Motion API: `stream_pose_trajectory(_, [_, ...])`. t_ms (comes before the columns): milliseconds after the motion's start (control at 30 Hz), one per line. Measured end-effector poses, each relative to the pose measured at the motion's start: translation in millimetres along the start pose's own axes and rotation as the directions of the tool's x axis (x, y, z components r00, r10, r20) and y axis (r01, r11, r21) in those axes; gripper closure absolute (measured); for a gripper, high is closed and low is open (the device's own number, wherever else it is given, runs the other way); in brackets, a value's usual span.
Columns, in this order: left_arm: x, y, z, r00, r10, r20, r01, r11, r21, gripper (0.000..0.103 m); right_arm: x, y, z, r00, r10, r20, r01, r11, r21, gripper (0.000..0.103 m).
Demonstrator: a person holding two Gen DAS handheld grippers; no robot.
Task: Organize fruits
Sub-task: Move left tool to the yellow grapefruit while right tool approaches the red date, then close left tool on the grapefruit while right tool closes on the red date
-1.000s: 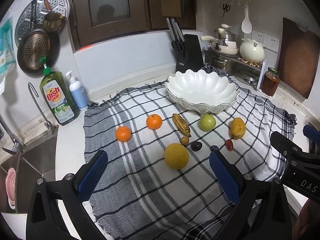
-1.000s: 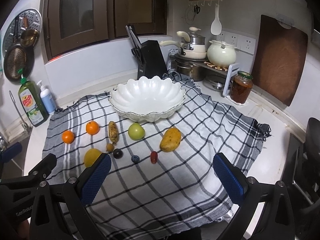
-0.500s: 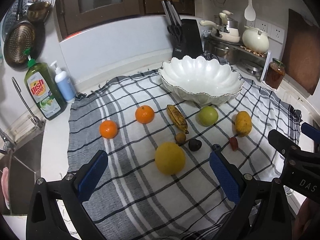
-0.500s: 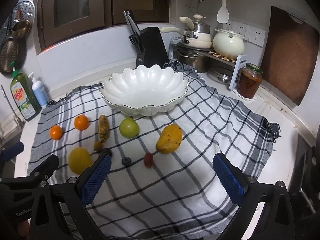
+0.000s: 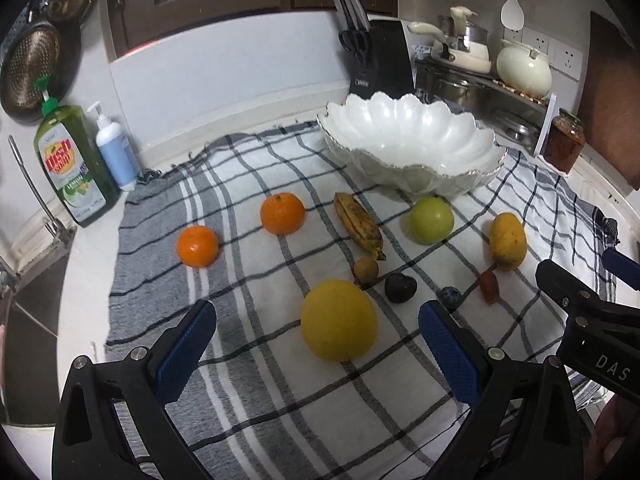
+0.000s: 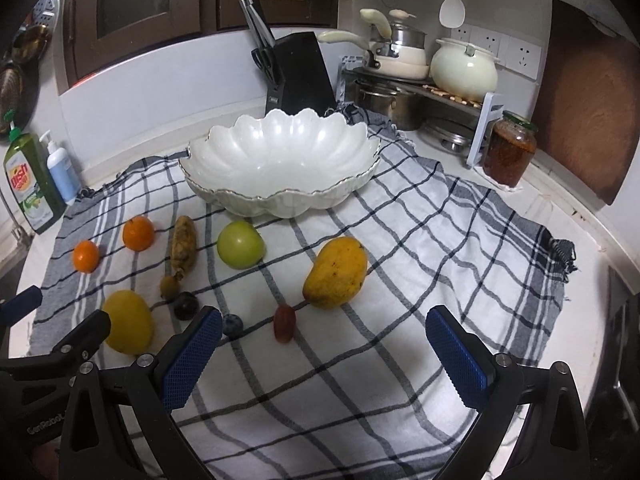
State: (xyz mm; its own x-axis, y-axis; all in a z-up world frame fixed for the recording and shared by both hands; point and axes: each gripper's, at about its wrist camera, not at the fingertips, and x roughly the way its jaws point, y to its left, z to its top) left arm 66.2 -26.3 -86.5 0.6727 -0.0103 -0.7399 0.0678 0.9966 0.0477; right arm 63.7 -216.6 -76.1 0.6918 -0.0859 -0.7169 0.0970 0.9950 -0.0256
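The left gripper [image 5: 316, 344] gapes wide and empty, a big yellow fruit [image 5: 339, 320] between its fingers on the checked cloth [image 5: 256, 200]. The right gripper [image 6: 320, 344], equally wide and empty, hovers near the mango [image 6: 335, 273]; the bowl [image 6: 280, 168] sits beyond.

Open left tongs [image 5: 316, 344] above yellow citrus [image 5: 338, 320], empty bowl [image 5: 412, 148] behind

light: dim, overhead, cool | shadows: soft, short | glare: bowl [image 5: 412, 148] sheen | edges: fisheye bend, black corners | focus: sharp
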Motion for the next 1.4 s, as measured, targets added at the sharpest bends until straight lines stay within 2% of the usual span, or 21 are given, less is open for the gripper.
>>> stream_pose_trajectory(67, [9,0,-2,1.0,-0.002,-0.012,0.002,1.0,-0.002,0.0,7,2,-2,1.0,0.009,-0.011,-0.009,1.0,-0.006,0.003])
stream_pose_trajectory(233, [23,1,-6,1.0,-0.016,-0.017,0.016,1.0,-0.009,0.006,23,8,-6,0.999,0.036,-0.039,-0.037,0.999,-0.026,0.023])
stream_pose_trajectory(333, [28,3,-8,1.0,-0.022,-0.005,0.022,1.0,-0.016,0.009,30,11,-9,0.998,0.05,-0.046,-0.052,0.998,-0.032,0.029])
stream_pose_trajectory(667, [50,0,-19,0.999,-0.043,-0.024,0.043,0.999,-0.011,0.024,40,20,-19,0.997,0.07,-0.014,-0.071,0.996,-0.057,0.039])
stream_pose_trajectory(867, [55,-4,-20,0.999,-0.042,-0.01,0.042,0.999,-0.01,0.031,47,21,-21,0.995,0.101,-0.019,-0.101,0.993,-0.055,0.051])
stream_pose_trajectory(1000, [59,-2,-18,0.998,-0.056,-0.019,0.056,0.998,-0.032,0.038,55,22,-21,0.993,0.115,-0.037,-0.117,0.992,-0.05,0.063])
stream_pose_trajectory(1200, [61,-5,-18,0.998,-0.055,-0.015,0.055,0.998,-0.022,0.043,68,21,-23,0.991,0.117,-0.063,-0.119,0.992,-0.032,0.064])
stream_pose_trajectory(1400, [61,-7,-19,0.998,-0.064,-0.021,0.063,0.998,-0.019,0.048,74,20,-25,0.989,0.126,-0.081,-0.129,0.991,-0.03,0.082])
